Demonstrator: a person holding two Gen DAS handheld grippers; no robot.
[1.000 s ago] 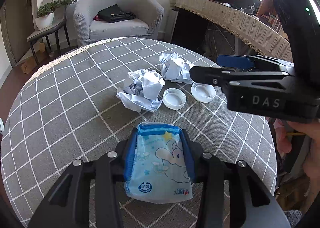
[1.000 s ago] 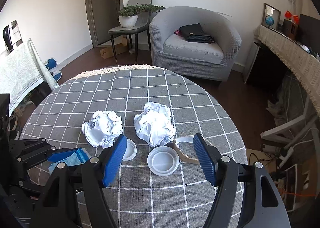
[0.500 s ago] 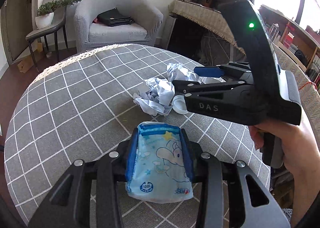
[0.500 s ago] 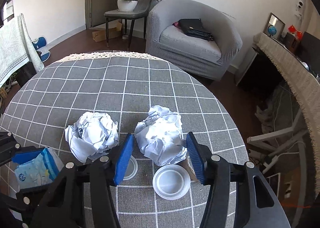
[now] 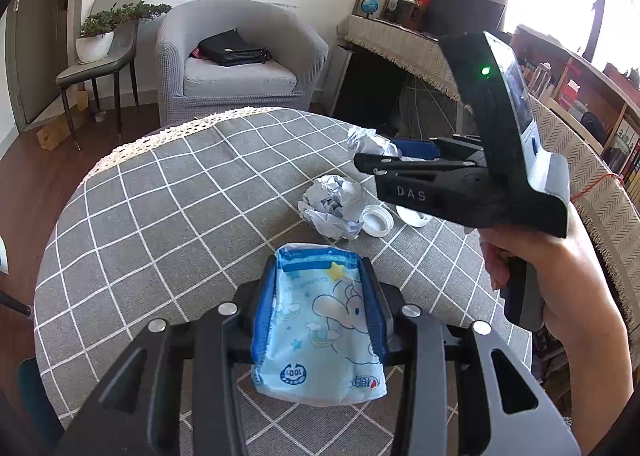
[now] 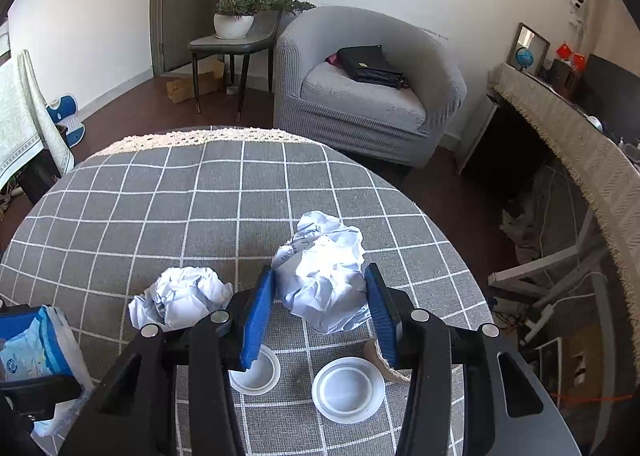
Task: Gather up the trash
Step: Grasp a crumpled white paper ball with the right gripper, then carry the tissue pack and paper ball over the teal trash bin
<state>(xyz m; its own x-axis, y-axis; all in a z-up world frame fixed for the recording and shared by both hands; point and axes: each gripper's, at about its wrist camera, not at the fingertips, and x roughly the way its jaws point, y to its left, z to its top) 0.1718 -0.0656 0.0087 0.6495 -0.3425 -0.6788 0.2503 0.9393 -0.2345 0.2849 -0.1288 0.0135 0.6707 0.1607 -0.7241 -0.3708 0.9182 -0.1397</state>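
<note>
My left gripper (image 5: 320, 276) is shut on a light blue tissue pack (image 5: 320, 320) above the round table (image 5: 160, 215); the pack also shows at the left of the right wrist view (image 6: 36, 344). My right gripper (image 6: 320, 288) is open, its blue pads on either side of a crumpled white paper ball (image 6: 324, 280) without clearly squeezing it. A second paper ball (image 6: 184, 296) lies left of it. Two white lids (image 6: 256, 372) (image 6: 348, 388) lie under the right gripper. In the left wrist view the right gripper (image 5: 384, 159) reaches over the paper balls (image 5: 332, 203).
A brown strip of tape or card (image 6: 384, 364) lies by the right lid. A grey armchair (image 6: 368, 95) with a black bag stands beyond the table, with a chair holding a plant (image 6: 240, 15) to its left. A cloth-covered desk (image 6: 580, 143) runs along the right.
My right gripper has moved forward over the lids and narrowed around the right paper ball. My left gripper has kept its hold on the tissue pack and shifted a little.
</note>
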